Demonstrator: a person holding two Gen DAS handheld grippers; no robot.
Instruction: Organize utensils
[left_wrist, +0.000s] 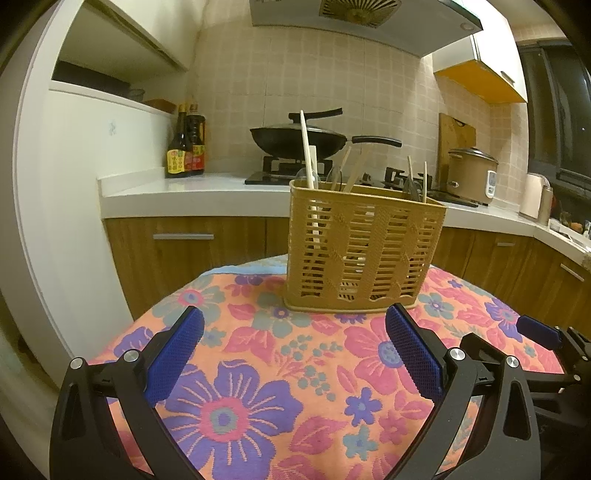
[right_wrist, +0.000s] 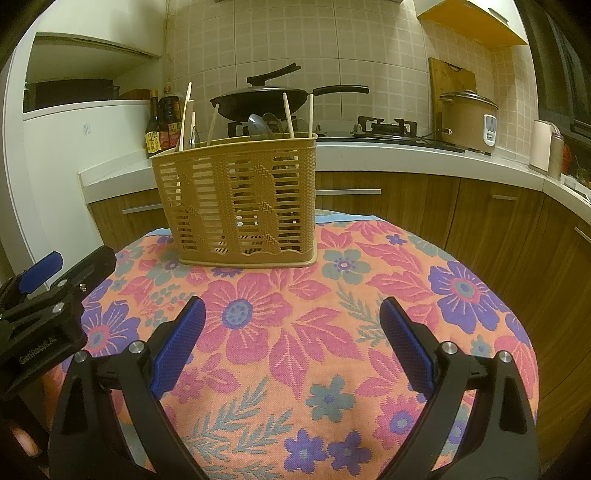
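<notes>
On floral cloth (left_wrist: 258, 369), one basket (left_wrist: 364, 251), two empty grippers.

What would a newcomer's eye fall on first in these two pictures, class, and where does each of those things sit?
First comes the bright floral cloth covering the table, filling the lower half of both views. On its far side stands a tan slatted utensil basket with chopsticks and spoons poking out of the top. Behind it, a black wok sits on the stove, while the left gripper and right gripper hang open and empty over the cloth.
</notes>
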